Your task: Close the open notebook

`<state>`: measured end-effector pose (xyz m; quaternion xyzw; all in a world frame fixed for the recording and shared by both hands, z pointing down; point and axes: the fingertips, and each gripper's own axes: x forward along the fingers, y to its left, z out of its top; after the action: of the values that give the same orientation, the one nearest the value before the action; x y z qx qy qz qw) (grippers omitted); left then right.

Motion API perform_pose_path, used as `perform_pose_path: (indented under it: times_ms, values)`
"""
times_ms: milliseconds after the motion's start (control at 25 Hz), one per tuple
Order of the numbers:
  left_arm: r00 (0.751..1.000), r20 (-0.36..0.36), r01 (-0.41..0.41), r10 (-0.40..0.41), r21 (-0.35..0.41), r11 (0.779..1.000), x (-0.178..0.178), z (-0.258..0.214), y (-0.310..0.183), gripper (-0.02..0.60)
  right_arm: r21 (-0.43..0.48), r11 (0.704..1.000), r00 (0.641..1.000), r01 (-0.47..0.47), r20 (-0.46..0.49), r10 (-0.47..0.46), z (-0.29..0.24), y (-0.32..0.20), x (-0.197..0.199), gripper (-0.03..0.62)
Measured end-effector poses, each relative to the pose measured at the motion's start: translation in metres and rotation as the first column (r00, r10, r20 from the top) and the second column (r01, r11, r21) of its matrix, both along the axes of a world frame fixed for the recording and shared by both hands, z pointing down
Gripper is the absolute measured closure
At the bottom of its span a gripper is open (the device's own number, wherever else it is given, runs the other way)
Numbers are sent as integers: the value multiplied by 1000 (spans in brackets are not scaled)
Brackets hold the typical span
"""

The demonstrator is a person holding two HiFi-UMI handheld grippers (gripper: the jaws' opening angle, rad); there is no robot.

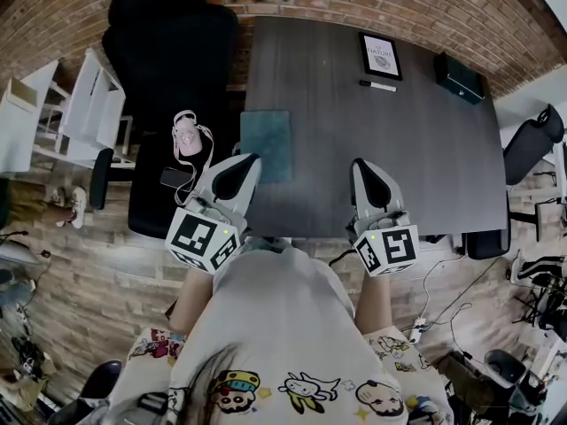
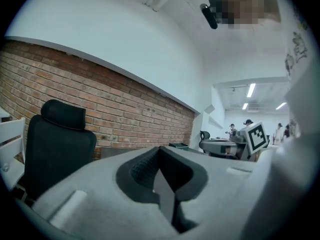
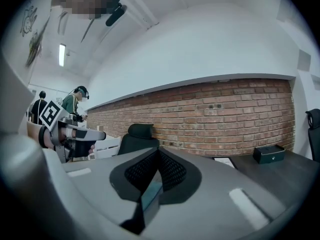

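Note:
A teal notebook (image 1: 266, 144) lies flat near the left edge of the dark table (image 1: 399, 158); it shows as one plain teal rectangle. My left gripper (image 1: 251, 159) hovers just right of the notebook's near corner, above the table's front edge, jaws together and empty. In the left gripper view the left gripper (image 2: 160, 149) points level at the brick wall, and the notebook is hidden. My right gripper (image 1: 361, 165) is over the front middle of the table, shut with nothing in it. The right gripper (image 3: 159, 150) also points level.
At the table's far end stand a framed card (image 1: 380, 56), a pen (image 1: 376, 85) and a black box (image 1: 459, 76). A black office chair (image 1: 168, 51) is left of the table; a pink pouch (image 1: 187, 135) and a phone (image 1: 175, 177) lie on a seat.

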<state>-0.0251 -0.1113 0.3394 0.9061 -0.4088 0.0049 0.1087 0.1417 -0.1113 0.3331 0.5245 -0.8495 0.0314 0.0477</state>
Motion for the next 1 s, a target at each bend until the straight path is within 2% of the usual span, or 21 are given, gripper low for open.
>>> perform_pose_path:
  times_ms: [1000]
  values:
    - [1000, -10, 11, -12, -20, 1000, -5, 4, -2, 583, -26, 1000, 1000, -17, 19, 17, 9, 1, 3, 586]
